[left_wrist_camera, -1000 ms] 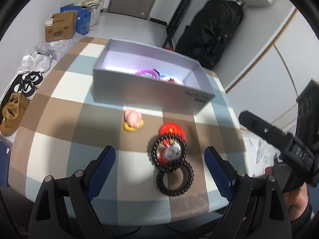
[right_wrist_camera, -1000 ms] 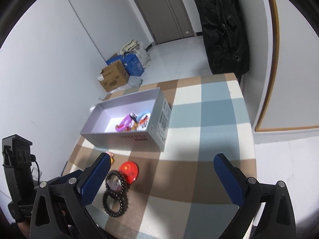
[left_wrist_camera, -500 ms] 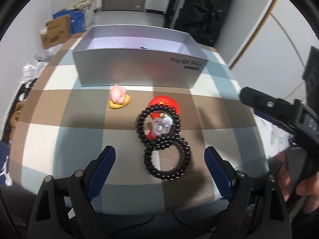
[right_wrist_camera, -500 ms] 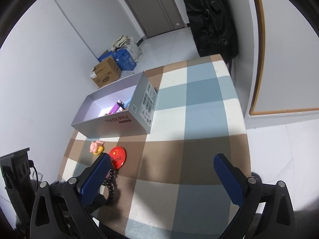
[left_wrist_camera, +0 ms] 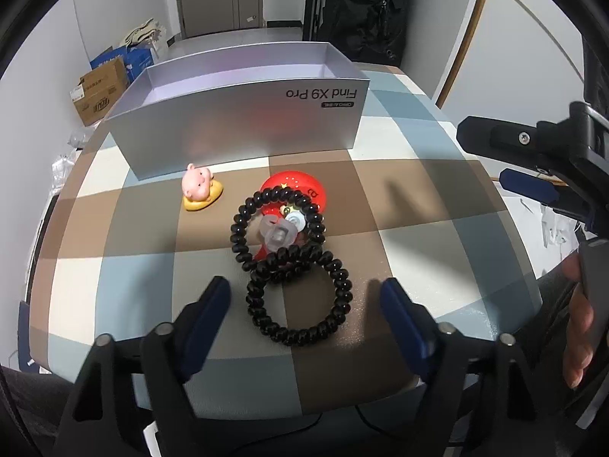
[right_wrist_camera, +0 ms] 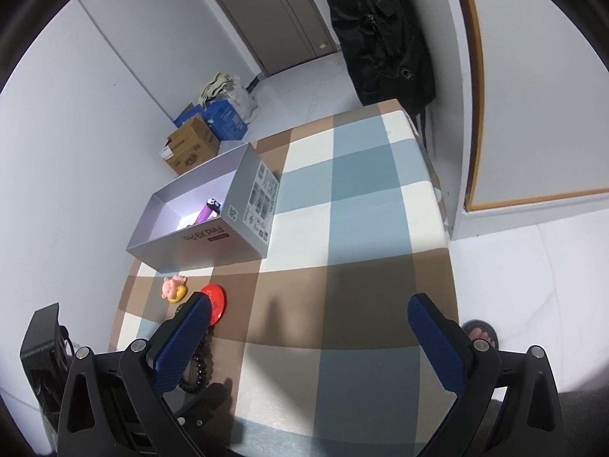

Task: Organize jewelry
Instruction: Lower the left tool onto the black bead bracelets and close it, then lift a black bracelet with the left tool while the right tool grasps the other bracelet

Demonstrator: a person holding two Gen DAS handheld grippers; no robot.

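Left tongs are standing wide, empty, and are now dropping low over the near edge of the bench; a second ago they were riding higher and farther back. The near black coil band is now sitting between the two blue pads, not yet touched. It is overlapping a second black coil band, which is lying around a clear charm and partly over a red disc. A pink pig trinket is resting apart, to the left of the disc.

Right tongs are also wide and holding nothing; they are tilting down toward bare checkered cloth at the right, well apart from the pile.

The silver box is standing open at the far side, with a purple item already inside.

Judgement: the left tongs are lining up a pinch on the near band. Risk: the overlapping band may drag along.
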